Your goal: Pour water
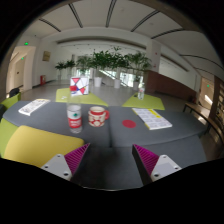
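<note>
Gripper view, looking forward along the two fingers across a dark grey table [110, 140]. The gripper [110, 160] is hovering above the near part of the table with its fingers standing apart and nothing lying between them; the left finger's magenta pad [66, 158] and the right finger's pad [152, 158] are pointing inward over bare tabletop.

Two red-and-white patterned vessels are standing upright beyond the fingers, well apart from both pads. The taller cup [74, 117] is sitting ahead of the left finger; the shorter mug [97, 116] is sitting just beside it, closer to the midline between the fingers. Whether the two are touching cannot be told, nor whether either is holding water.

A small red disc [128, 123] is lying on the table beyond the right finger, with a printed sheet [153, 119] resting farther out on that side. A second printed sheet [33, 106] is lying beyond the cup on the left. Yellow-green panels [30, 140] are bordering the table edges. A patterned box [78, 86] is standing at the far side of the table, and leafy potted plants [110, 62] are rising behind it in a bright hall.
</note>
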